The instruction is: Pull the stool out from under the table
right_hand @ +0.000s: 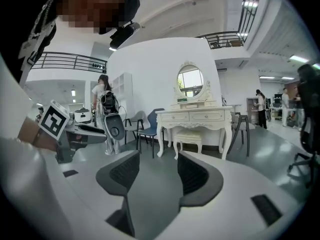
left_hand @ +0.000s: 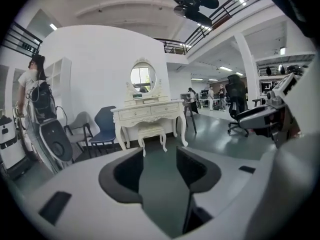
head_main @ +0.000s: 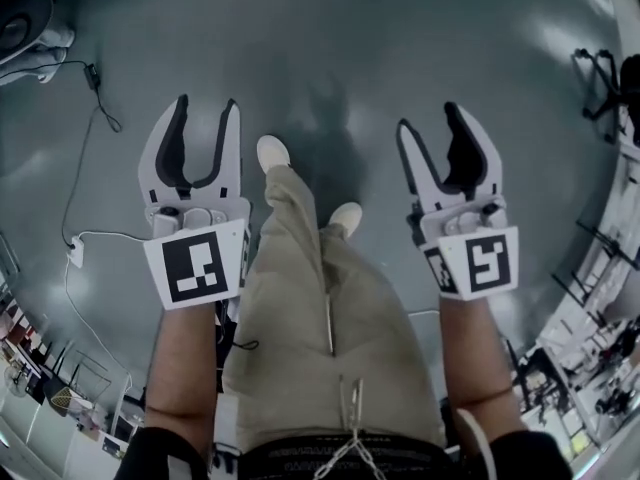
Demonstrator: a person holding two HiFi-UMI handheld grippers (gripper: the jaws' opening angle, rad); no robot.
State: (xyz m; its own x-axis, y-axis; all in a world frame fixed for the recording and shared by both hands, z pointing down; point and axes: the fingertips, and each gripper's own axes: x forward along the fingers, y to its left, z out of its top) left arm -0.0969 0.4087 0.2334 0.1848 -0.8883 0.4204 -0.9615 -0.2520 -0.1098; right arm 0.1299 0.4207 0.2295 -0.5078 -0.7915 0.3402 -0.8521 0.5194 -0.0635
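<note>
**Step in hand:** approach. Nothing has touched the stool (left_hand: 151, 132) yet. It stands on the floor (head_main: 400, 28) beneath the white table (left_hand: 150, 111), tucked between the table's front legs by the far wall, well apart from both claws. A blue chair (left_hand: 105, 126) stands just beside the table's left end.

**Left gripper** (head_main: 207, 118): jaws apart, with only bare floor showing between them.

**Right gripper** (head_main: 431, 126): jaws apart, likewise empty.

Both are held out in front of the person, above the floor.

**Judgement:** the task is barely begun. The next move calls for walking up to the table and lowering a claw to the stool's seat edge or a leg. The claw must then close firmly on it and draw it straight back, clear of the table legs.
</note>
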